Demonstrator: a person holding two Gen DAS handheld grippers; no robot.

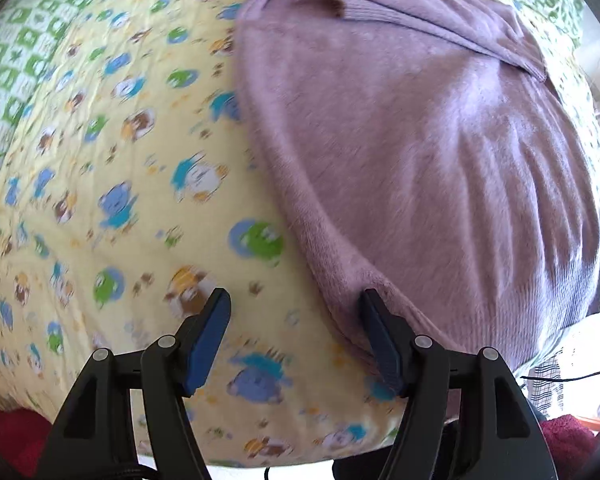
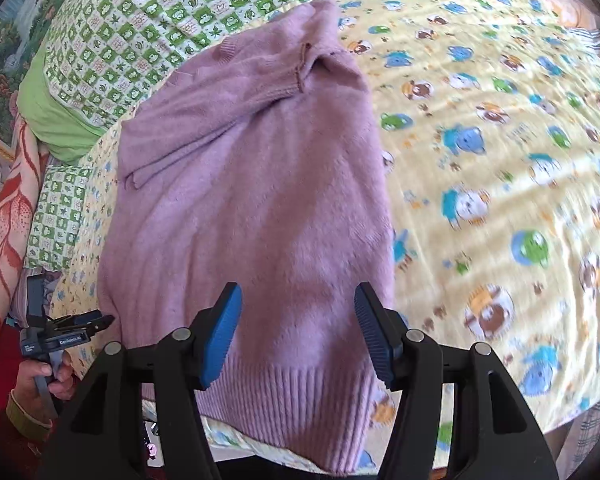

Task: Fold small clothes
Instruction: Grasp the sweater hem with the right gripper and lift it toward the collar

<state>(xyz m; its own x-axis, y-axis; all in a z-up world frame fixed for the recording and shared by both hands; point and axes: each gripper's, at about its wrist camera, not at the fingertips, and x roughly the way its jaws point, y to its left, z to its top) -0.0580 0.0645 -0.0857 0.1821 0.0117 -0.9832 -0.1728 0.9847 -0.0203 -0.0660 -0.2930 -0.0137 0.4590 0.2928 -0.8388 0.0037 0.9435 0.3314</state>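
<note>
Bed cover [image 2: 499, 152]: a yellow sheet printed with blue, green and brown cartoon animals; it fills the right half of the right wrist view and the left and centre of the left wrist view [image 1: 120, 200], blurred in places.
Sweater [image 2: 252, 208]: a fuzzy mauve knit lying flat on the yellow sheet, running from the top centre to the bottom centre of the right wrist view; its ribbed hem sits at the lower edge of the bed, and one sleeve is folded across the upper part of the body. In the left wrist view it [image 1: 439, 160] takes up the right half of the frame.
Checked cloth [image 2: 148, 16]: green and white squares, upper left of the right wrist view, beyond the sweater.
Green pillow [image 2: 56, 112]: plain lime, at the left edge, below the checked cloth.
Right tongs [image 2: 298, 332]: open, blue pads wide apart, hovering above the sweater just up from the ribbed hem; nothing between them.
Left tongs [image 1: 296, 336]: open, at the sweater's left edge; the right-hand finger touches the knit border, the left-hand finger stands over bare sheet. Nothing is gripped. The same tool [image 2: 66, 330] shows small at the lower left of the right wrist view.
Left hand [image 2: 40, 376]: wrapped round the handle of that tool.
</note>
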